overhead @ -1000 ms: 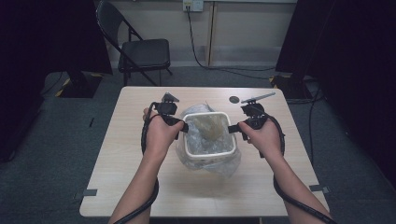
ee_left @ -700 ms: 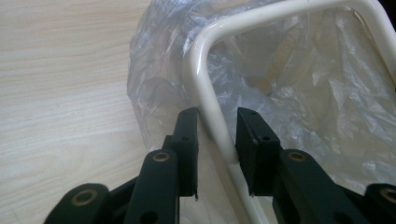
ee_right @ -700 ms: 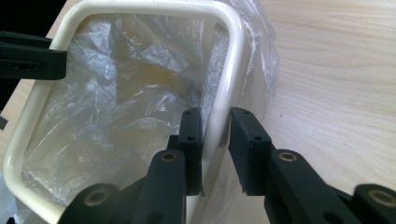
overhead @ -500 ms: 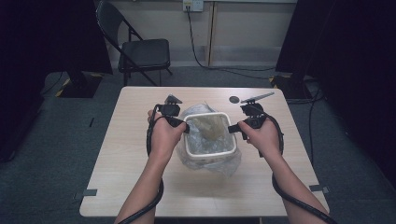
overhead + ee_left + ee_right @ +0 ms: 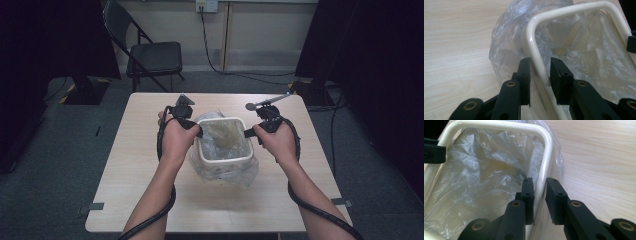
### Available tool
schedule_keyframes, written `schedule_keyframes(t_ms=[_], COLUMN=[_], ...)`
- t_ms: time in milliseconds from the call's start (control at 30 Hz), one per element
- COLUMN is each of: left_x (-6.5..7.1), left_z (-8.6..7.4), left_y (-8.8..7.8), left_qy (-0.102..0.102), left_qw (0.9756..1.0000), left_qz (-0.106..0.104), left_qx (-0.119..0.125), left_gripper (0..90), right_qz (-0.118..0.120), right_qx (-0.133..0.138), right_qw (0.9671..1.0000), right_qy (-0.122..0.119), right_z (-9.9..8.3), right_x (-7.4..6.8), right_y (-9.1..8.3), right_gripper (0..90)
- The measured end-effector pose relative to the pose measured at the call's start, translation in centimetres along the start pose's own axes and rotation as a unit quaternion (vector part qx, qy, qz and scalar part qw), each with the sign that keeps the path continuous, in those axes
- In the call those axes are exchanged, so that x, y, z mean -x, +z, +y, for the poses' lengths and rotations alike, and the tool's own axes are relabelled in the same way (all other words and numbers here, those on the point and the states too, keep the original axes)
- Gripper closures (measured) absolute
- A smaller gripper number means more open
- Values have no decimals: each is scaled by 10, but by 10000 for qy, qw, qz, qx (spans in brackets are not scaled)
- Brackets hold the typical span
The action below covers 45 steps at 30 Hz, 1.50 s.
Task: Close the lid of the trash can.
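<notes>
Since the earlier frame my left tool (image 5: pixel 196 131) has drawn its jaws in around the bin's rim; my right tool (image 5: pixel 248 132) has also been narrowing, more slowly. Hands barely shifted.

The white bin (image 5: pixel 224 158) sits mid-counter (image 5: pixel 135 165), lined with a clear plastic bag (image 5: pixel 227 175) that spills out over the near side and bunches on the far-left side. The bin lies right between my two tools: left tool on its left rim, right tool on its right rim.

In the left gripper view, the rim (image 5: pixel 534 50) runs up between the two black jaws; the inner one sits against the rim and bag film, the outer one has a sliver of gap, so I can't tell if it's fully clamped.

In the right gripper view, same setup: rim (image 5: pixel 546 162) between the jaws, left jaw close against it, a thin gap at the right jaw. Can't tell whether it's pinched.

A dark round object with a metal stick (image 5: pixel 267 101) lies at the far right of the counter, behind my right hand (image 5: pixel 277 142). A folding chair (image 5: pixel 150 55) stands beyond the counter.
</notes>
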<state>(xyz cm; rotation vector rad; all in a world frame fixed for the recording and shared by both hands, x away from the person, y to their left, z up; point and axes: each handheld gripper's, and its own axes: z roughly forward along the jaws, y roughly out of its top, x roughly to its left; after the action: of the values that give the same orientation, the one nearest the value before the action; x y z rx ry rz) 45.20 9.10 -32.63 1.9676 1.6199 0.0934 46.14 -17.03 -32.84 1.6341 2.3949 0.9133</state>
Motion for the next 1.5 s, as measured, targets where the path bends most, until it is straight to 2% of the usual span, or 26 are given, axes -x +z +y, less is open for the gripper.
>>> schedule_keyframes(t_ms=[167, 267, 400, 567, 633, 667, 700, 733, 800, 833, 900, 933, 1000, 1067, 1133, 1233, 1467, 1500], left_x=[-1, -4, -8, -9, -10, -9, -9, -9, -10, -10, -13, -14, -16, -17, -20, -21, -26, -27], left_z=[-2, -4, -8, -9, -9, -9, -9, -10, -12, -13, -14, -15, -16, -18, -19, -22, -25, -25], left_y=[4, 4, 8, 9, 9, 9, 9, 8, 7, 6, 2, 1, -3, -7, -10, -15, -21, -21], left_qy=[81, 49, 115, 98, 176, 241, 366, 426, 394, 412, 620, 646, 768, 743, 769, 952, 994, 945], left_qw=[9999, 9998, 9999, 9998, 9996, 9995, 9990, 9986, 9991, 9990, 9974, 9972, 9964, 9965, 9962, 9948, 9943, 9947], left_qz=[-1, -82, -23, -84, -81, -32, 111, 207, 154, 134, 291, 275, 172, 161, 125, 81, -30, -22], left_qx=[65, 149, 109, 163, 182, 212, 238, 246, 94, 120, 221, 244, 320, 362, 381, 350, 394, 405], left_gripper=[697, 697, 704, 703, 698, 689, 631, 556, 431, 390, 313, 270, 236, 230, 176, 166, 165, 165], right_qz=[-17, -35, 22, -43, -17, 6, 18, 19, -55, -143, -110, -96, -81, -52, -70, -60, -46, -49], right_qx=[-122, -92, -84, -62, -37, -25, -3, 28, 71, 175, 341, 398, 418, 473, 566, 565, 555, 548], right_qw=[9999, 9999, 10000, 9999, 9999, 9999, 9999, 9997, 9988, 9979, 9973, 9971, 9967, 9966, 9956, 9947, 9941, 9939], right_qy=[-15, -25, -35, -112, -101, -117, -145, -240, -489, -612, -639, -640, -692, -678, -748, -855, -936, -954], right_z=[-3, -5, -6, -7, -8, -8, -8, -9, -9, -9, -10, -10, -10, -11, -12, -15, -17, -17], right_x=[3, 2, -1, -3, -2, -2, -1, -1, -1, -1, 0, 0, 1, 0, -2, -4, -4, -3], right_y=[8, 9, 7, 7, 7, 7, 7, 7, 8, 7, 3, 1, -2, -5, -8, -11, -12, -12], right_gripper=[767, 767, 762, 762, 761, 758, 751, 722, 507, 451, 322, 264, 217, 162, 157, 158, 158, 159])
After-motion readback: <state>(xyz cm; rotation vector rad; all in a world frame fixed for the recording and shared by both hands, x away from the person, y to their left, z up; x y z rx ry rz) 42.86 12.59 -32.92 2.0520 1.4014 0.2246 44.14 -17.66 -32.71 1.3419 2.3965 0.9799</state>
